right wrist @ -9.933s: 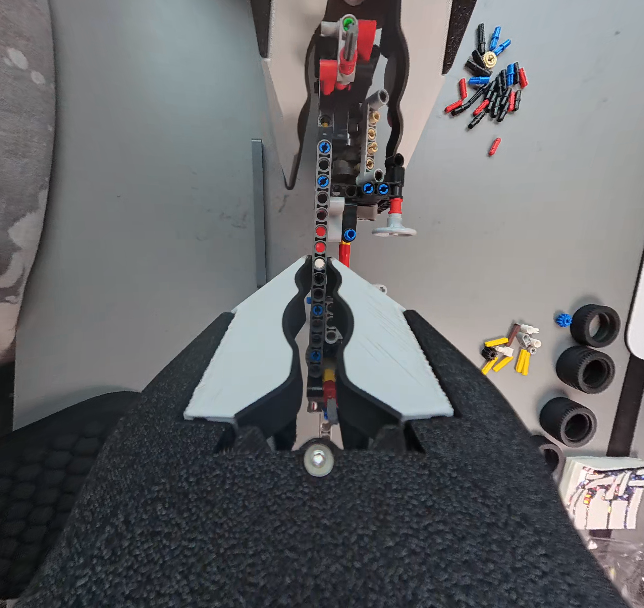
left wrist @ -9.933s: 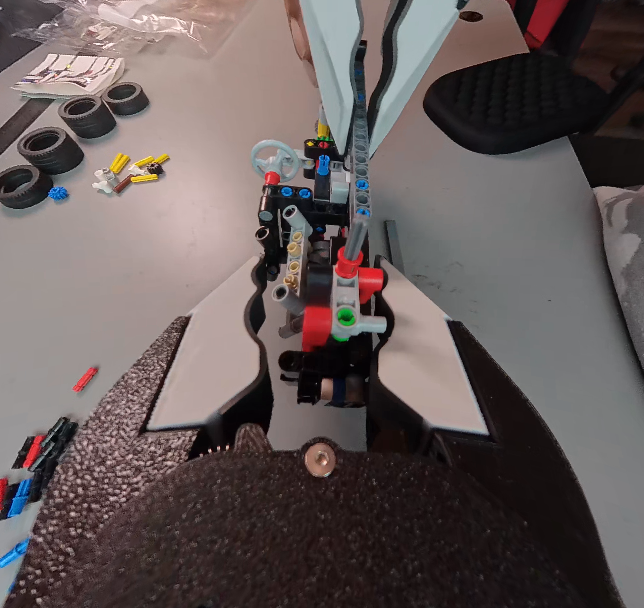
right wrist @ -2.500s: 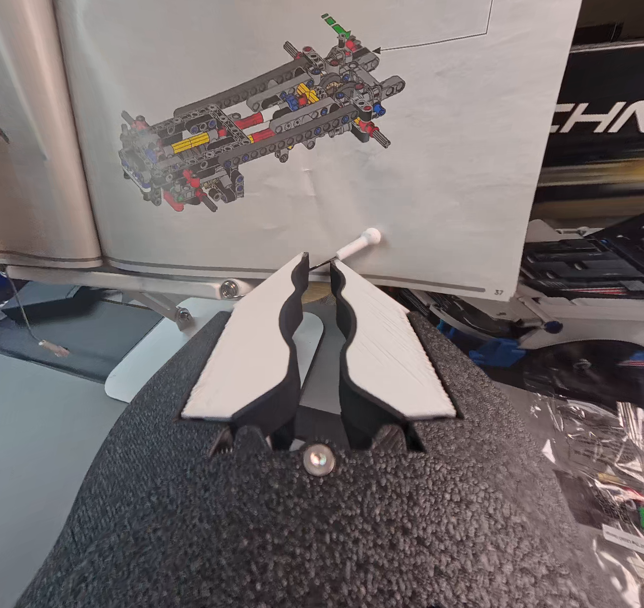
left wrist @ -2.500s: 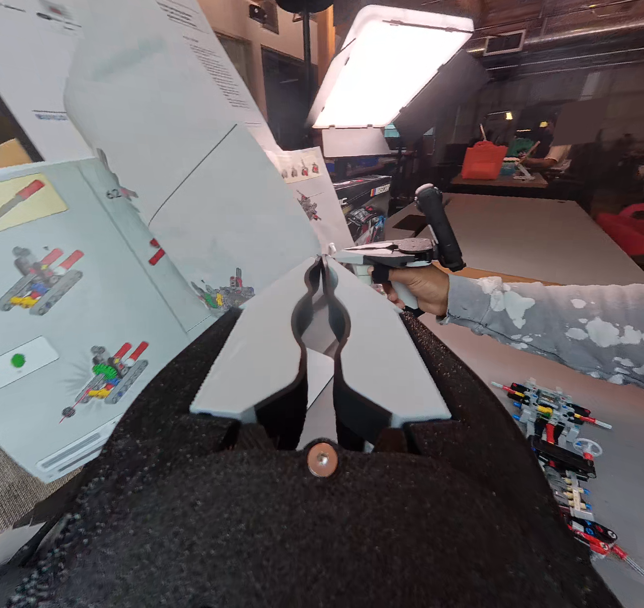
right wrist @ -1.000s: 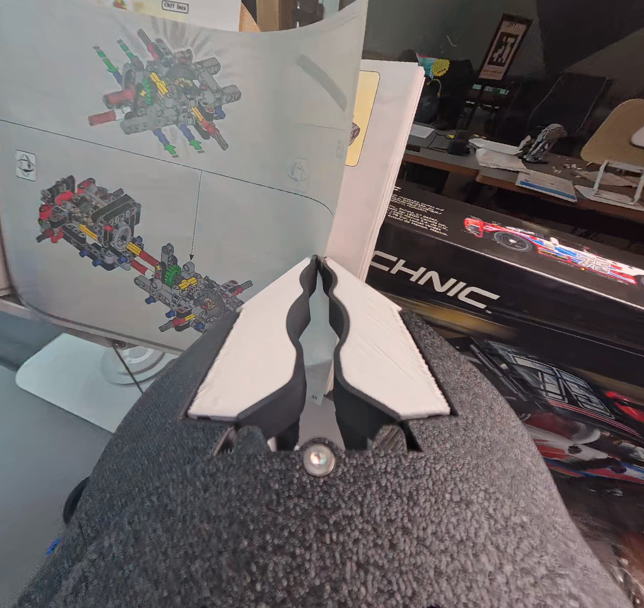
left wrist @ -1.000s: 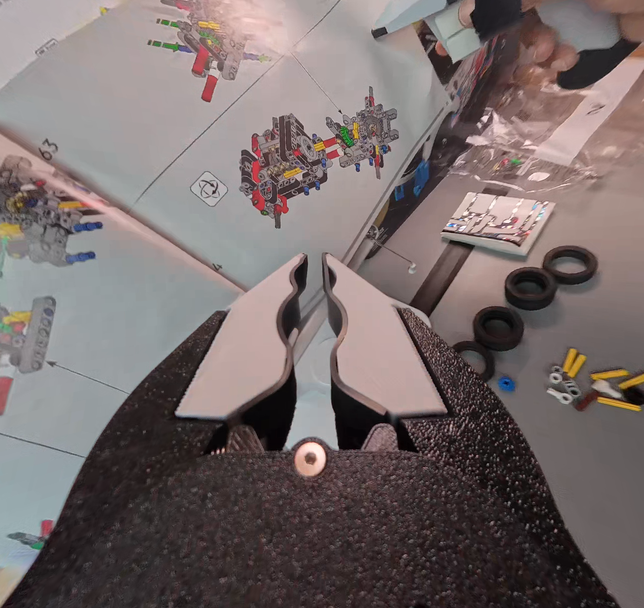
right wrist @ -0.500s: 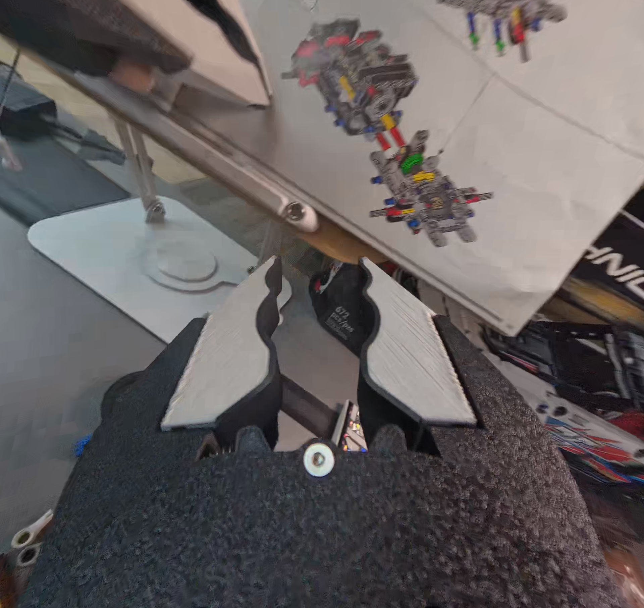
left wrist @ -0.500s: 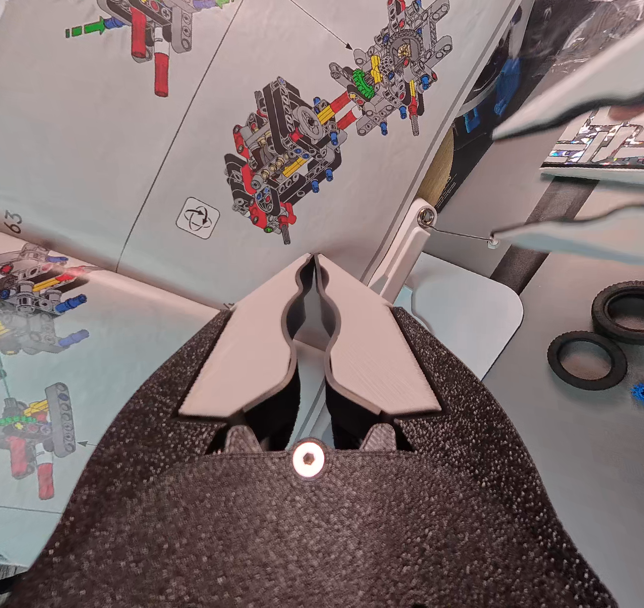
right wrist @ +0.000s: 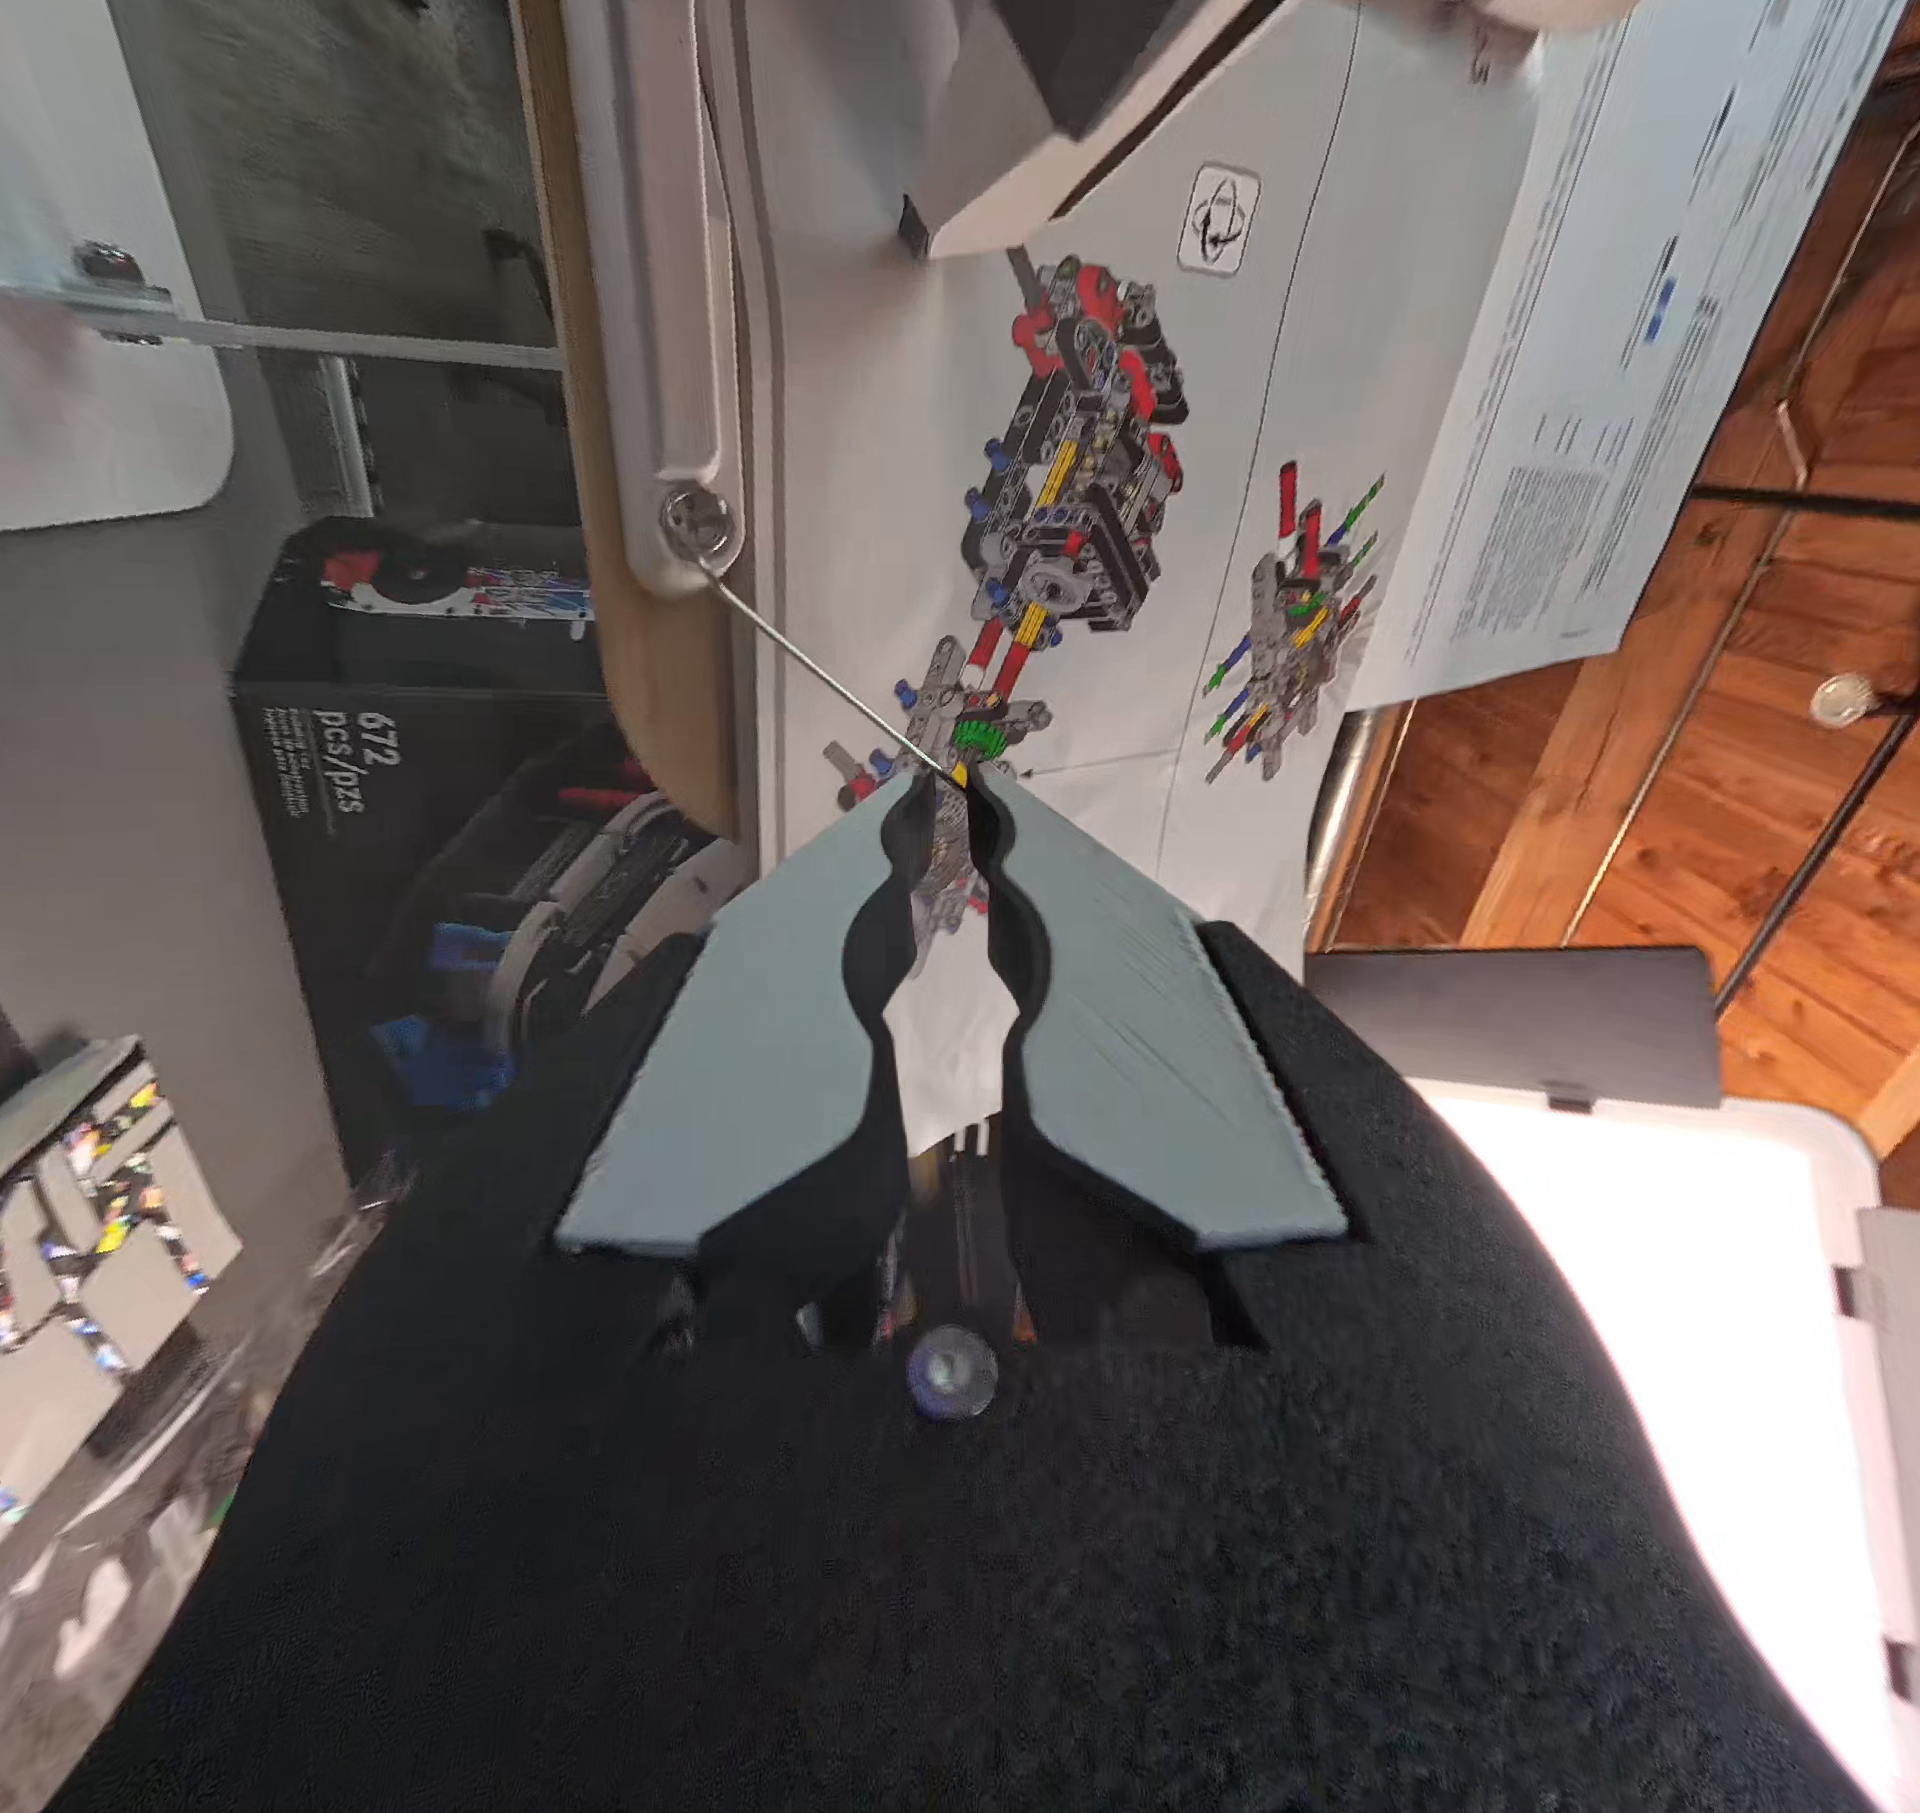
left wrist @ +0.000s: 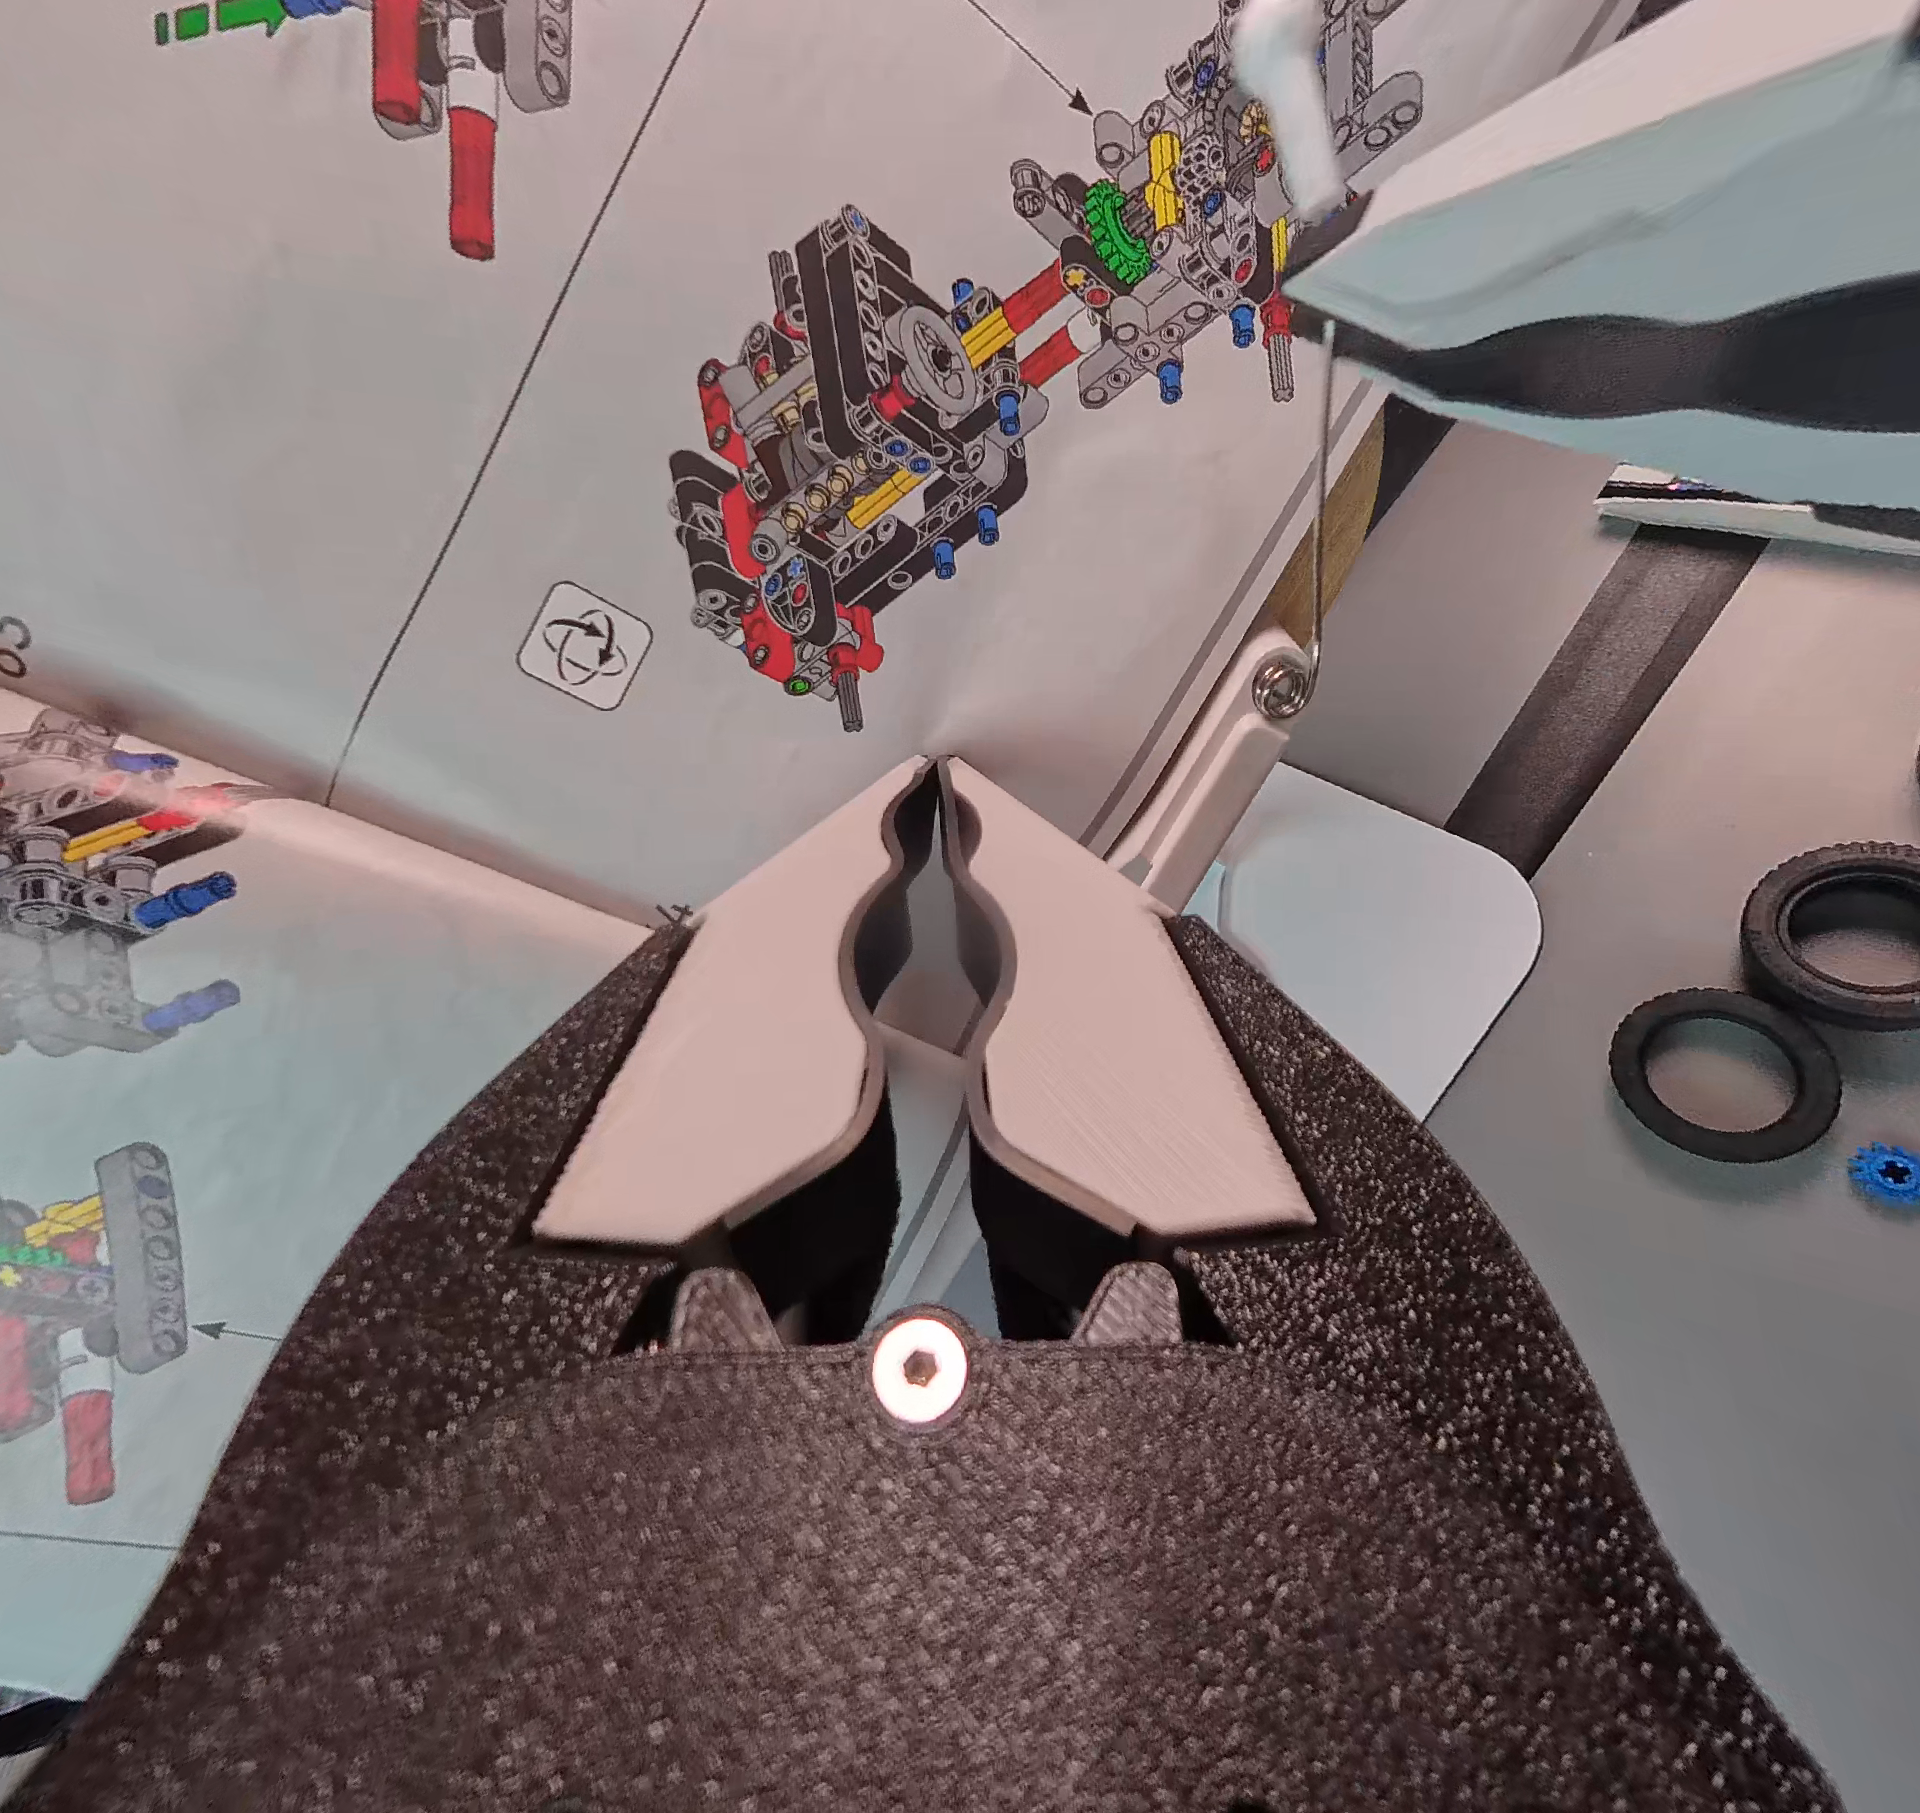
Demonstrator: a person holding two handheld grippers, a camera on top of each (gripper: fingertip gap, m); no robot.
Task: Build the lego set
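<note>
The open instruction booklet [left wrist: 520, 413] rests on a white book stand [left wrist: 1371, 932]; it also shows in the right wrist view [right wrist: 1299, 361]. My left gripper [left wrist: 932, 768] is shut, its tips against the lower edge of the right page; whether it pinches paper I cannot tell. My right gripper [right wrist: 948, 782] is shut on the stand's wire page holder [right wrist: 810, 667], which crosses the page's lower corner. In the left wrist view the right gripper [left wrist: 1340, 293] comes in from the upper right, with the holder's white tip [left wrist: 1283, 90] sticking out past it. The Lego build is out of view.
Two black tyres [left wrist: 1839, 932] [left wrist: 1725, 1072] and a blue gear [left wrist: 1886, 1169] lie on the grey table right of the stand. A sticker sheet [left wrist: 1714, 516] lies behind them. The black set box [right wrist: 416, 776] stands behind the stand, with a plastic bag [right wrist: 104, 1244] beside it. My hands' fingertips stand some 9 cm from each other.
My right gripper has closed on the wire page holder and swung it up across the page; half a second ago it was open beside the stand. My left gripper stays shut at the page edge.
</note>
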